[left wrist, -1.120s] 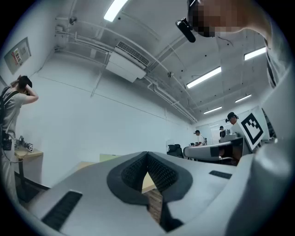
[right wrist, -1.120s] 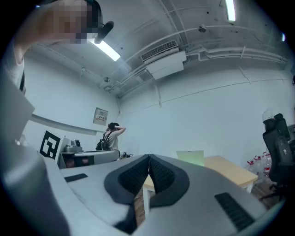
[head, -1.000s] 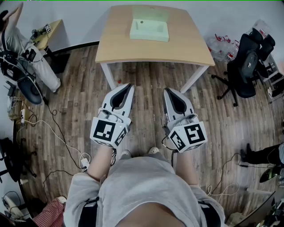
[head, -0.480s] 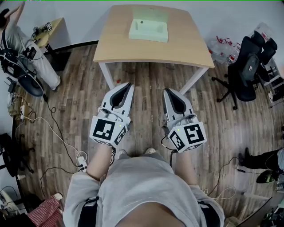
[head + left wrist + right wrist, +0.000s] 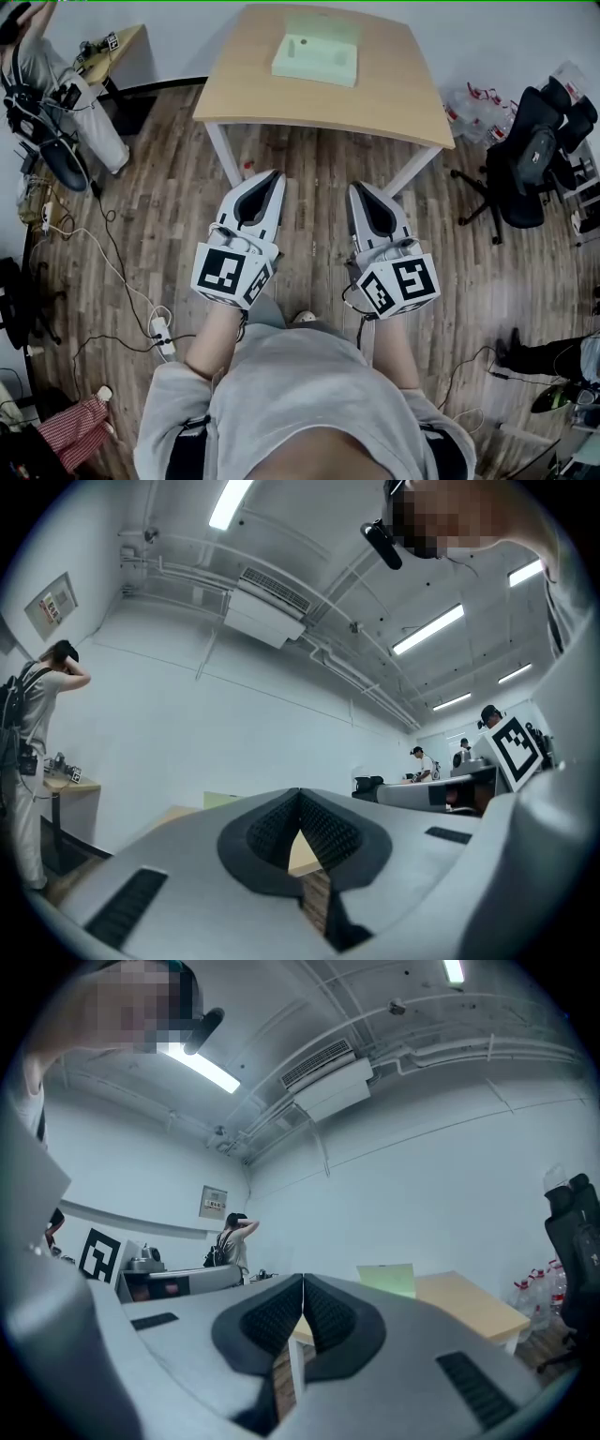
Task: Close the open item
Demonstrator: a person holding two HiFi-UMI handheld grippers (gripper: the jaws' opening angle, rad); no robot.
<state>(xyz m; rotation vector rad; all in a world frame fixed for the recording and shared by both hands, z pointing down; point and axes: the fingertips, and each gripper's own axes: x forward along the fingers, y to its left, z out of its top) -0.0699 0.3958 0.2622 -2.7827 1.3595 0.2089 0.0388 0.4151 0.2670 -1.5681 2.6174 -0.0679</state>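
A pale green box (image 5: 315, 58) stands open near the far edge of the bench (image 5: 398, 98), its lid raised. Well short of the bench, the left claw (image 5: 271, 177) and right claw (image 5: 357, 188) are pinched together at the tips, holding nothing.

Pale green box (image 5: 315, 58), tan table (image 5: 405, 96)

The left gripper (image 5: 272, 178) and right gripper (image 5: 357, 189) are pale grey tapering shells with black ribbed pads (image 5: 267, 832). At each one's six o'clock end sits a white cube (image 5: 230, 274) with black square markers. The person wears a grey short-sleeved shirt (image 5: 300, 394).
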